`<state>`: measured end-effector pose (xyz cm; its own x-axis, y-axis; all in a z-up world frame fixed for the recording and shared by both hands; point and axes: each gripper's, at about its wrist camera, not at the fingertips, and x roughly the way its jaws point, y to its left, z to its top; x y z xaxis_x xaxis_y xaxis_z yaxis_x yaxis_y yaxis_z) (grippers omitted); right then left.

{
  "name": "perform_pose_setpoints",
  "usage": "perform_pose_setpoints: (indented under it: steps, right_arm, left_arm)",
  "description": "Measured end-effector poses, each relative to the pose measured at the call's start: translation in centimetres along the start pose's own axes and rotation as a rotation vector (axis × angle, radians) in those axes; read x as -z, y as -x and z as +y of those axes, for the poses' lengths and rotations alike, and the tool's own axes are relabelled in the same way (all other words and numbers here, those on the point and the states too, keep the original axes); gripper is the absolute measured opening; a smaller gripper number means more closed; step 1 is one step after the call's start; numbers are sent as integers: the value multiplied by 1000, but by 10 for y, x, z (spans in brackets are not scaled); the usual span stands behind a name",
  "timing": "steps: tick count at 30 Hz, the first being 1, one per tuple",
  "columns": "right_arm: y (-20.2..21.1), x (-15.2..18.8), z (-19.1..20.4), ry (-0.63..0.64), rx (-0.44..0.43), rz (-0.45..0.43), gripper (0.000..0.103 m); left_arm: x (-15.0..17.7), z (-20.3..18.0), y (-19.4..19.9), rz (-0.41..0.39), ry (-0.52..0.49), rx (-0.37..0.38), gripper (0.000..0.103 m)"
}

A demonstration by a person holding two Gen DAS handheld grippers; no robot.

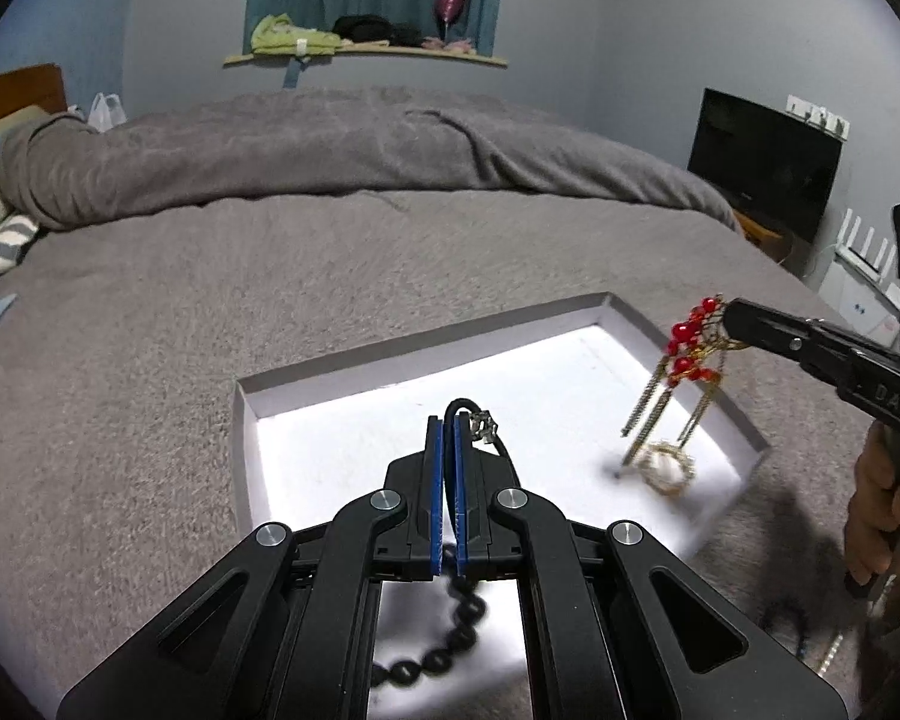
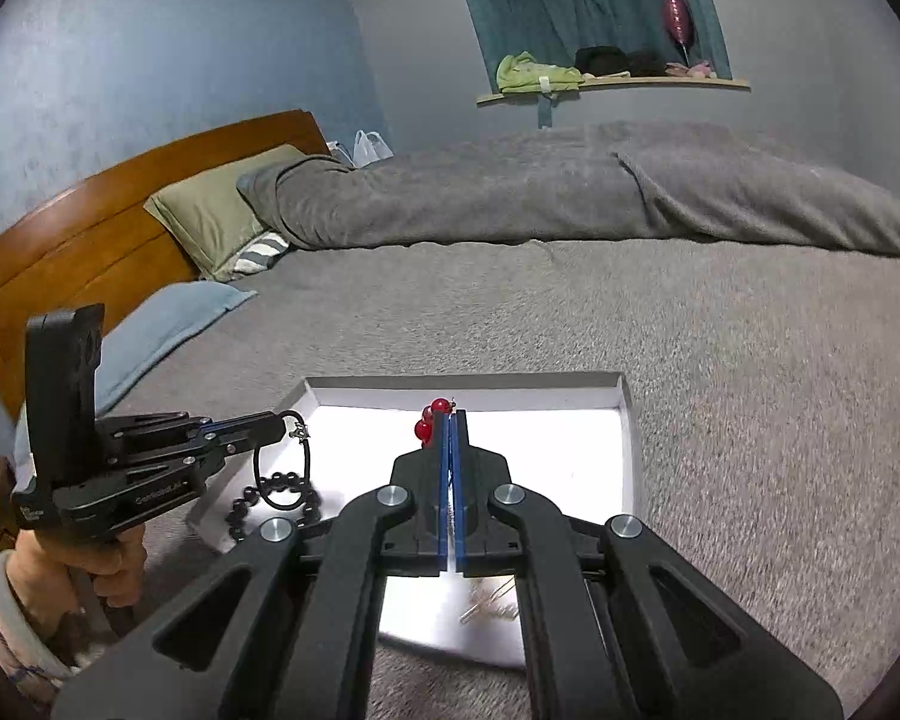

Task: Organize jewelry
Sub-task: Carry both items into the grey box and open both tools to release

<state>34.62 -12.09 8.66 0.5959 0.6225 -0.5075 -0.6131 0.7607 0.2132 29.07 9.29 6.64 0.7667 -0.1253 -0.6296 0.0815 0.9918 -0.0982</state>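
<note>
A shallow white box (image 1: pixel 306 384) (image 2: pixel 627 420) lies open on the grey bed. My left gripper (image 1: pixel 449 420) (image 2: pixel 279 423) is shut on the black cord of a black bead necklace (image 1: pixel 450 642) (image 2: pixel 282 495), which dangles over the box's near left part. My right gripper (image 2: pixel 452 414) (image 1: pixel 729 315) is shut on a gold ornament with red beads (image 1: pixel 690 348) (image 2: pixel 427 423). Its gold chains and ring (image 1: pixel 666 468) hang down to the box floor at the right side. A hand grips each gripper's handle.
The grey blanket (image 1: pixel 270 300) covers the bed, bunched in a ridge at the far side. Pillows (image 2: pixel 222 222) and a wooden headboard (image 2: pixel 90 240) stand at the left. A dark screen (image 1: pixel 762 174) sits to the right, and a wall shelf (image 1: pixel 366 54) holds clothes.
</note>
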Motion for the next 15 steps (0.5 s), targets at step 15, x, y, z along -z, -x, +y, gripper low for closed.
perform_pose_setpoints:
  steps: [15]
  right_arm:
    - [-56, 15, -27, -40, 33, 135, 1]
  left_arm:
    - [1, 43, -37, 95, 63, -36, 4]
